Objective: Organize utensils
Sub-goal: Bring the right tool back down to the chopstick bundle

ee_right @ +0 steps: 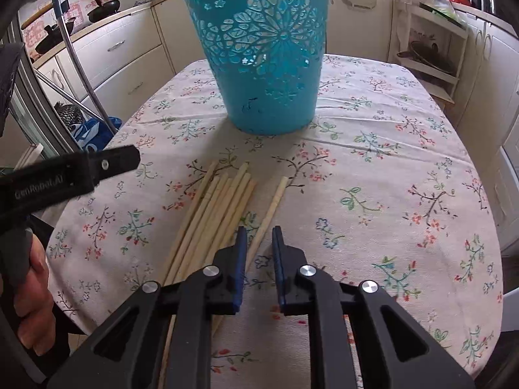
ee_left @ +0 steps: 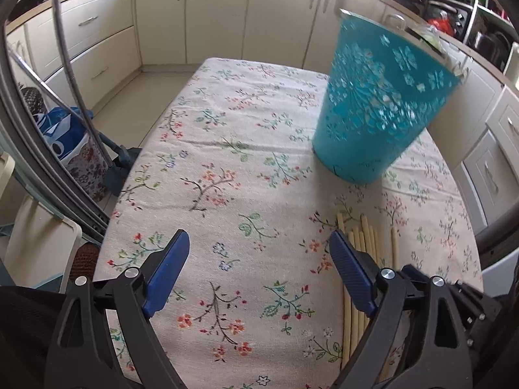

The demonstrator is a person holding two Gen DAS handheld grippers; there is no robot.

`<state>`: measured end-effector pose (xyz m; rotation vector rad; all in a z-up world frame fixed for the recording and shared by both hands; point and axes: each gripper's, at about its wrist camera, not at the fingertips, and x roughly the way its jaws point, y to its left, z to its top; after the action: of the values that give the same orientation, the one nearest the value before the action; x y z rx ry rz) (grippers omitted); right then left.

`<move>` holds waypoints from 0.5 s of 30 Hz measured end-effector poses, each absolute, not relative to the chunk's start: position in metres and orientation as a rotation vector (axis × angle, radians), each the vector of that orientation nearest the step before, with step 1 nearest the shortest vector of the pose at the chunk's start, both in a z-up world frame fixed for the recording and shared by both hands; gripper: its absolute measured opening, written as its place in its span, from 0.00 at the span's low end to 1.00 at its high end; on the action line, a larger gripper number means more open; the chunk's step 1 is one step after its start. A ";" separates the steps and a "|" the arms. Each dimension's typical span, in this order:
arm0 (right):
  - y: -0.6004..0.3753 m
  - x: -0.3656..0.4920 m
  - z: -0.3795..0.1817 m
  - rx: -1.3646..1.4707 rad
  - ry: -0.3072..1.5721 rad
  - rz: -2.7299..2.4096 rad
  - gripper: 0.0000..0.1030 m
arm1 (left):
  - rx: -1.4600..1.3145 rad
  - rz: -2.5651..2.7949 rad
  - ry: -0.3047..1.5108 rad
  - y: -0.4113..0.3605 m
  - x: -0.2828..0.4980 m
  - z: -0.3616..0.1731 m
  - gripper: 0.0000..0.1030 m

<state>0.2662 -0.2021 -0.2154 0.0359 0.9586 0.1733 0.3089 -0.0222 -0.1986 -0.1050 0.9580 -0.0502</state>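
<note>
A teal cut-out bucket (ee_right: 262, 55) stands upright on the floral tablecloth; it shows at the upper right in the left wrist view (ee_left: 379, 103). In front of it lies a bundle of pale wooden chopsticks (ee_right: 214, 207), with a single chopstick (ee_right: 275, 201) apart on its right. My right gripper (ee_right: 259, 230) hovers low over that single chopstick. Its jaws stand narrow, one on each side of the stick, and a gap shows at each pad. My left gripper (ee_left: 259, 236) is open wide over bare cloth, with the chopstick bundle (ee_left: 366, 236) beside and under its right finger.
The table (ee_right: 405, 162) has rounded edges, with cream kitchen cabinets all around. A metal chair frame (ee_left: 74, 81) and a blue patterned bag (ee_left: 61, 129) stand off the table's left edge. A person's hand (ee_right: 35, 291) grips the left tool at the left of the right wrist view.
</note>
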 end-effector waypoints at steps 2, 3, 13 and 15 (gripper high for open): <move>-0.212 0.266 -0.215 0.045 0.960 0.147 0.14 | -0.065 -0.076 0.979 -0.032 0.310 -0.204 0.82; -0.218 0.266 -0.215 0.052 0.958 0.132 0.14 | -0.046 -0.087 0.985 -0.038 0.310 -0.206 0.82; -0.240 0.260 -0.212 0.107 0.943 0.111 0.16 | 0.070 -0.094 1.029 -0.065 0.316 -0.220 0.81; -0.241 0.260 -0.212 0.113 0.942 0.114 0.16 | 0.065 -0.097 1.033 -0.066 0.316 -0.221 0.81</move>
<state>0.2598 -0.2408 -0.2119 0.1127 0.9416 0.1142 0.3163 -0.0665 -0.2213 0.0653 1.0330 -0.0975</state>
